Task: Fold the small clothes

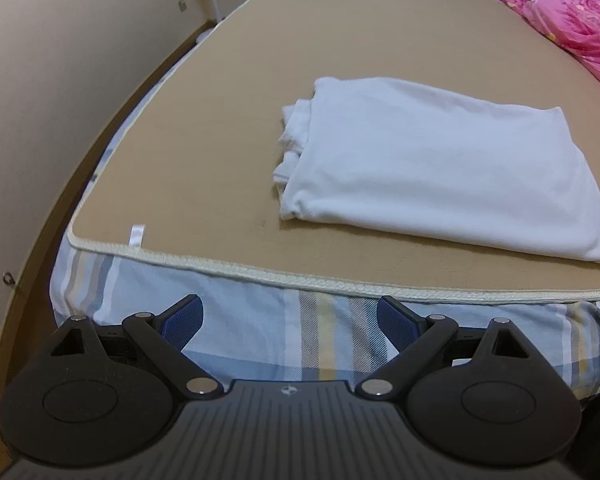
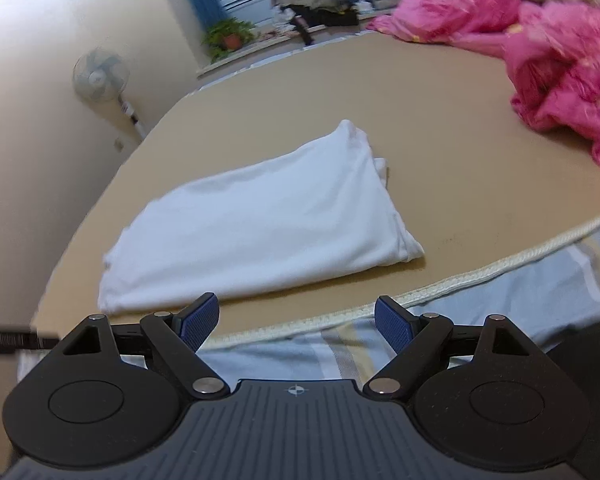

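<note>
A white garment lies folded into a flat rectangle on the tan mat that covers the bed. Its loose layered edges show at its left side in the left wrist view. It also shows in the right wrist view. My left gripper is open and empty, held back off the bed's front edge, below and left of the garment. My right gripper is open and empty, just in front of the mat's front edge, near the garment's near side.
A pink quilt is heaped at the bed's far right, also seen in the left wrist view. A striped sheet hangs over the bed's front. A wall runs along the left. A standing fan and potted plant stand beyond.
</note>
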A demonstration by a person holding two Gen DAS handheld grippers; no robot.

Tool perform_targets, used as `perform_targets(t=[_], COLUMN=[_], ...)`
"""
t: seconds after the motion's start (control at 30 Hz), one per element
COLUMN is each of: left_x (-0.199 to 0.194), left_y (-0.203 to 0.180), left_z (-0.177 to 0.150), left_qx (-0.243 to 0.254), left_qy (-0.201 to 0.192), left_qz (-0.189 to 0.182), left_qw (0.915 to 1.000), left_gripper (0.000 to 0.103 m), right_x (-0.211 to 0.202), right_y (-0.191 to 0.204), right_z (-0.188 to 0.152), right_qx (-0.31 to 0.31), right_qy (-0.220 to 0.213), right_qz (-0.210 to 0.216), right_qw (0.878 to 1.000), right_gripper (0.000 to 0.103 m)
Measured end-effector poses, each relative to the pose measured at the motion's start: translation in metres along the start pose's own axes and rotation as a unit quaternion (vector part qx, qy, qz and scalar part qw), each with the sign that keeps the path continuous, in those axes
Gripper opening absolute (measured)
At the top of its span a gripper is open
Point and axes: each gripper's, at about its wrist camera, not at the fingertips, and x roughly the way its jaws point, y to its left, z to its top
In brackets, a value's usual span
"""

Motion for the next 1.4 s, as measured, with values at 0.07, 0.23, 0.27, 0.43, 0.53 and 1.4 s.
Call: perform_targets(t=[0.07,0.23,0.27,0.43,0.53,1.4], left_x=[0.006,0.018,0.021,0.036,0.044,0.129], left_y=[0.004,0.017,0.02,0.034,0.04,0.148], left_z=[0.001,0.007,0.008,0.015,0.019,0.028], left_qx=[-0.005,-0.022,-0.027,-0.044,-0.051,-0.212], left_qy=[0.007,0.017,0.02,0.041,0.05,0.142], left_qz=[0.005,0.014,0.017,0.029,0.037,0.046], left_qw=[0.9999,0.9995,0.9993,0.9978,0.9968,0.9659], left_gripper=[0.096,0.096,0.096,0.096,0.096,0.096], right_x=[0.011,0.051,0.061,0.114,0.142,0.193], right_y=[-0.012,-0.035,-0.04,-0.065,-0.077,0.154], right_z=[0.005,0.017,0.02,0.03,0.03,0.099], right_qx=[0.035,0.084,0.098,0.176,0.229,-0.067], right_qy=[0.001,0.008,0.01,0.049,0.063,0.007], right_qz=[-0.003,-0.023,-0.022,-0.07,-0.062,-0.091], right_qw=[0.999,0.996,0.995,0.981,0.969,0.994], right_gripper=[0.087,0.087,0.087,0.087,0.088,0.013])
